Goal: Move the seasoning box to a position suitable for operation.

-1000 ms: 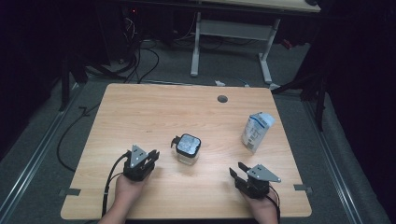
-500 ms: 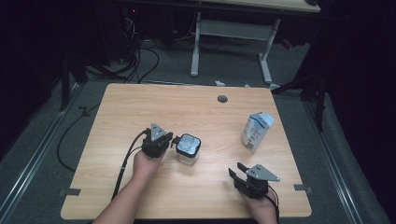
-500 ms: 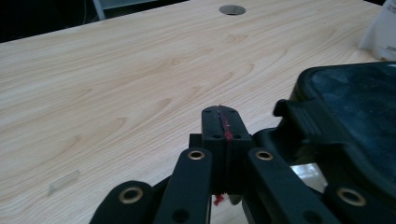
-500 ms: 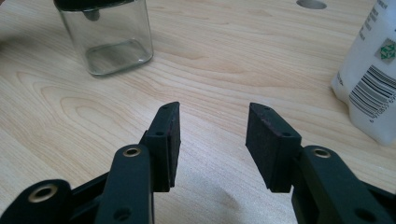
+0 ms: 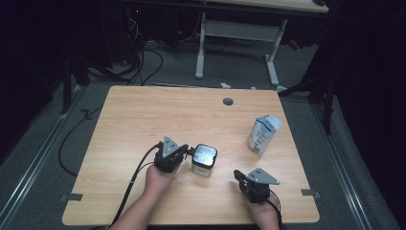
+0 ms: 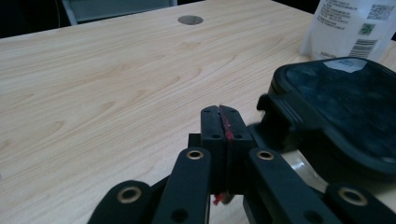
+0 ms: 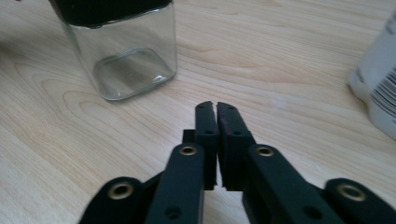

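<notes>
The jar [image 5: 204,160] stood upright near the middle of the front half of the table [image 5: 143,115], its clear body capped by a black lid [image 6: 345,102]. The left gripper [image 5: 187,152] sat just beside that lid with its jaws pressed together on nothing, probably lined up to nudge or steady the jar from the side rather than to grasp it. The right gripper [image 5: 237,175] rested apart from the jar, nearer the front edge; its jaws had just been closing and met with nothing between them (a waiting pose, by my reading). A white pouch [image 5: 264,135] stood well off to the right, untouched.
</notes>
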{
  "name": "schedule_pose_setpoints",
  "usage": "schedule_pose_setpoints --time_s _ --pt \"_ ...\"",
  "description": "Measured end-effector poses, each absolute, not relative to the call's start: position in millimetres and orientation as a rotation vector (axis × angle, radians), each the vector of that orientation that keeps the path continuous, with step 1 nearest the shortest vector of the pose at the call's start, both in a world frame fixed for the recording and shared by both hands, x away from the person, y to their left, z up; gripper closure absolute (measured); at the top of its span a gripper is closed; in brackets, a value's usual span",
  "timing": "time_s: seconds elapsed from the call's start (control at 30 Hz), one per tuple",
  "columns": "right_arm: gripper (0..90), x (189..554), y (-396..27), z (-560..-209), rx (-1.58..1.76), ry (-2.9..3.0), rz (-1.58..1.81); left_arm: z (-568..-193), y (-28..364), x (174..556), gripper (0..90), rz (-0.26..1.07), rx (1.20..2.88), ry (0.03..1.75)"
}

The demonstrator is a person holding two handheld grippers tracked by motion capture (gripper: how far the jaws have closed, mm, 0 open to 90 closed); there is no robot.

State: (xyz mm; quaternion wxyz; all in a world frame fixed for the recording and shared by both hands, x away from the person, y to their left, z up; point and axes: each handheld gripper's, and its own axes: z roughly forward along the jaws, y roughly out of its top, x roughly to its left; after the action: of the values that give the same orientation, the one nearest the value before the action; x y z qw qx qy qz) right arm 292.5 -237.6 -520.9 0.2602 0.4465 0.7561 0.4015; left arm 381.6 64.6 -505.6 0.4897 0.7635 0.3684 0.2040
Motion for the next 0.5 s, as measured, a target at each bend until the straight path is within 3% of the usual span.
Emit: schedule_pose_setpoints --time_s 0.27,0.5 --pt "89.9 343 -210 -520 1.218 2.072 1.054 -510 105 348 89.1 0.519 1.861 0.895" --pt "89.8 362 -198 -519 1.197 2.081 1.059 -508 126 323 88.1 0.563 1.897 0.854"
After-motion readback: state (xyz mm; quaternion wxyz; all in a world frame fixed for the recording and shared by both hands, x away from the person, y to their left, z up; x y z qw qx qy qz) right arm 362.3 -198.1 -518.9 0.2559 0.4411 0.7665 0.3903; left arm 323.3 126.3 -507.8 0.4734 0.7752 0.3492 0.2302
